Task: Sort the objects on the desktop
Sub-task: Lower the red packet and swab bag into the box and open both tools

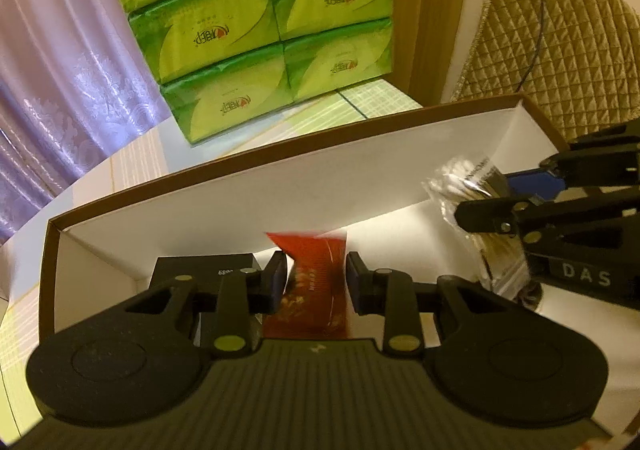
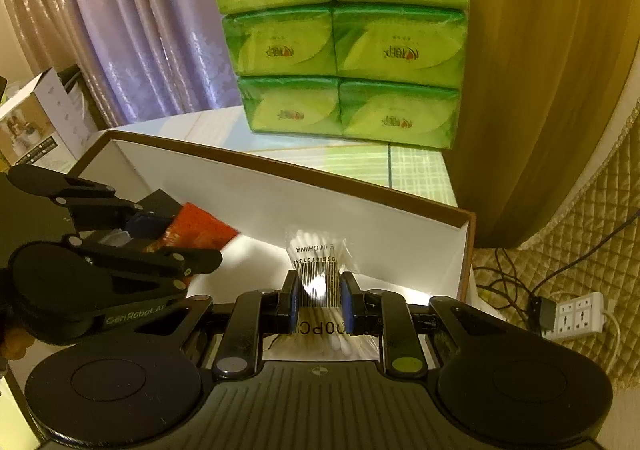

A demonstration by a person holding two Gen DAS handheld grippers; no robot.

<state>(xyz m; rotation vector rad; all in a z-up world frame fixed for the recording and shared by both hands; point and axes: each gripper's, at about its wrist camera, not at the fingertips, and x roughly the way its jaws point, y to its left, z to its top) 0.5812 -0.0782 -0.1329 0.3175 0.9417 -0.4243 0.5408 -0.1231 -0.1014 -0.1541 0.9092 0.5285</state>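
Left gripper [image 1: 316, 282] spread around glossy red packet [image 1: 316, 290]; right gripper [image 2: 320, 300] clamps crinkly cotton-swab bag [image 2: 318, 250]

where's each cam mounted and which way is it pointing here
Left wrist: on the left gripper, facing forward over the box; its open fingers flank the red packet; the right gripper enters from the right.
Right wrist: on the right gripper, facing the same box; its fingers clamp the cotton swab bag; the left gripper enters from the left.
Shared: box, red packet, swab bag, green tissue packs, curtain.
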